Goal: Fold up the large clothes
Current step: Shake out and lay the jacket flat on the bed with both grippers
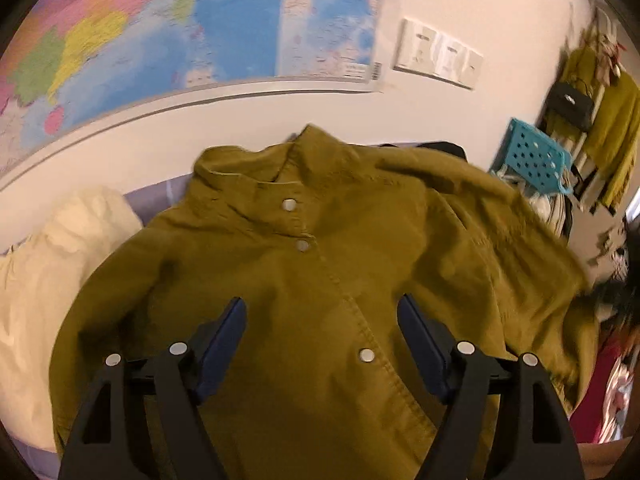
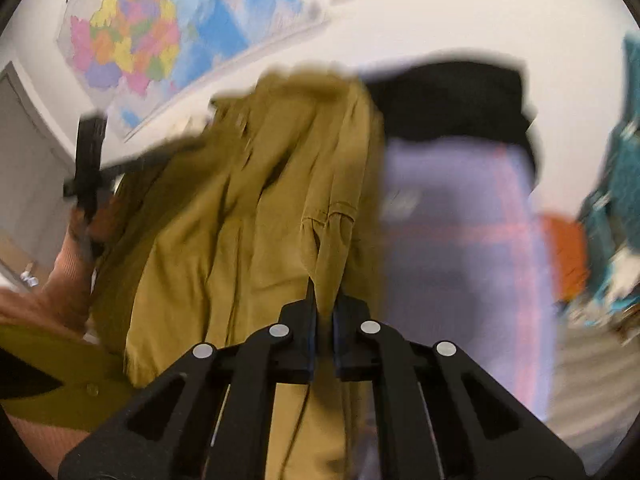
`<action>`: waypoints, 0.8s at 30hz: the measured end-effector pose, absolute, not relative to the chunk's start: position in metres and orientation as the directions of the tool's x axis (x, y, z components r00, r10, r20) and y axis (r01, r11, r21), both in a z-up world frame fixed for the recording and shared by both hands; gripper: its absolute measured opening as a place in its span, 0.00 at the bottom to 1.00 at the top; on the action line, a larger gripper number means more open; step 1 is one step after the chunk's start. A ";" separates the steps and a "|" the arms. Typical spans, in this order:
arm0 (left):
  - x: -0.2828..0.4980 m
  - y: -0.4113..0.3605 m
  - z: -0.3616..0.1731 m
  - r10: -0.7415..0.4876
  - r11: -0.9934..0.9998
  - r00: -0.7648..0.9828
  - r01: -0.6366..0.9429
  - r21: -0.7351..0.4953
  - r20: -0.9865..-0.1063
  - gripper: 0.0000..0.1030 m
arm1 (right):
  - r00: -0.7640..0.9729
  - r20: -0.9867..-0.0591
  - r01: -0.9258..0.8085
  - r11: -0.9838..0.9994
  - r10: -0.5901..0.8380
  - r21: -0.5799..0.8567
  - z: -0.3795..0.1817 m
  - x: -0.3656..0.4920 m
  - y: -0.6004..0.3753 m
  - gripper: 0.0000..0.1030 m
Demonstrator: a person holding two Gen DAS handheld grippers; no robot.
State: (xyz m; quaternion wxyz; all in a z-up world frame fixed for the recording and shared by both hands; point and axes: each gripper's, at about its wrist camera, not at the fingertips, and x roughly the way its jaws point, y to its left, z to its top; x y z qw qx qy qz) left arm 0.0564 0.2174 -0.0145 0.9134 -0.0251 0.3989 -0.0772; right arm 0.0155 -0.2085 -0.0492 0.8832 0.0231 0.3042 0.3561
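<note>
**Soft green coat on the bed, one sleeve in your grip**

The big olive-green cotton coat with silver snap buttons [image 1: 320, 280] lies face up on the purple bed sheet [image 2: 460, 240]. Its collar points to the far edge, by the wall with the bright map [image 1: 160, 40]. A cream puffy coat [image 1: 52, 272] sits just beside it, near the left edge of the bed. A black cloth [image 2: 452, 100] lies at the far edge, past the green coat.

Your left tongs [image 1: 322, 344] hang over the chest of the coat. The two blue pads [image 1: 224, 340] stand wide apart and hold nothing.

Your right tongs [image 2: 325, 316] are pinched tight on a thin fold of green cloth, which looks like the end of a sleeve. That picture is blurry, so I cannot be sure which part it is.

The coat looks soft and floppy, but thick and a bit heavy. It will sag and drag if you lift it by one spot. Grab it at strong places: a cuff, a shoulder seam or the bottom hem. Stay off the snaps, as pads can slip on them.
</note>
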 end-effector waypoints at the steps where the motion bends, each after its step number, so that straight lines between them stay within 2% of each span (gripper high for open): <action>1: 0.057 0.211 -0.014 -0.163 0.986 0.673 0.133 -0.099 -0.721 0.73 | 0.603 -0.499 -0.599 0.766 0.623 0.233 -0.032 0.017 -0.217 0.06; 4: 0.061 0.194 -0.009 -0.191 0.980 0.682 0.174 -0.097 -0.706 0.73 | 0.717 -0.414 -0.537 0.823 0.561 0.184 0.019 0.030 -0.247 0.06; 5: 0.063 0.188 -0.009 -0.206 0.977 0.681 0.189 -0.104 -0.703 0.73 | 0.722 -0.411 -0.526 0.827 0.557 0.197 0.027 0.042 -0.253 0.06; 7: 0.068 0.171 -0.015 -0.225 0.971 0.669 0.216 -0.105 -0.709 0.74 | 0.733 -0.440 -0.494 0.850 0.519 0.181 0.023 0.061 -0.254 0.14; 8: 0.070 0.162 -0.019 -0.230 0.969 0.658 0.227 -0.102 -0.717 0.74 | 0.744 -0.469 -0.455 0.875 0.476 0.166 0.012 0.075 -0.253 0.23; 9: 0.074 0.151 -0.026 -0.235 0.965 0.638 0.242 -0.099 -0.733 0.74 | 0.727 -0.490 -0.448 0.873 0.480 0.191 0.002 0.084 -0.254 0.39; 11: 0.079 0.130 -0.044 -0.228 0.960 0.590 0.269 -0.077 -0.775 0.74 | 0.693 -0.524 -0.419 0.869 0.494 0.265 -0.031 0.102 -0.263 0.59; 13: 0.083 0.116 -0.056 -0.218 0.955 0.557 0.289 -0.059 -0.801 0.74 | 0.678 -0.547 -0.388 0.872 0.490 0.300 -0.057 0.106 -0.271 0.63; 15: 0.082 0.107 -0.065 -0.209 0.953 0.539 0.301 -0.045 -0.816 0.74 | 0.684 -0.540 -0.369 0.871 0.490 0.323 -0.077 0.101 -0.285 0.78; 18: 0.084 0.109 -0.067 -0.218 0.954 0.532 0.293 -0.064 -0.818 0.74 | 0.690 -0.523 -0.368 0.865 0.500 0.341 -0.099 0.083 -0.309 0.90; 20: 0.085 0.113 -0.065 -0.225 0.957 0.531 0.278 -0.084 -0.817 0.74 | 0.681 -0.532 -0.371 0.864 0.503 0.342 -0.110 0.081 -0.318 0.90; 22: 0.086 0.116 -0.064 -0.217 0.962 0.536 0.261 -0.085 -0.816 0.74 | 0.684 -0.566 -0.301 0.885 0.460 0.356 -0.129 0.084 -0.330 0.91; 23: 0.085 0.117 -0.064 -0.217 0.963 0.535 0.255 -0.088 -0.817 0.74 | 0.662 -0.548 -0.266 0.843 0.512 0.467 -0.143 0.087 -0.344 0.86; 24: 0.084 0.117 -0.064 -0.216 0.964 0.535 0.252 -0.090 -0.817 0.74 | 0.646 -0.515 -0.256 0.795 0.564 0.550 -0.152 0.087 -0.354 0.76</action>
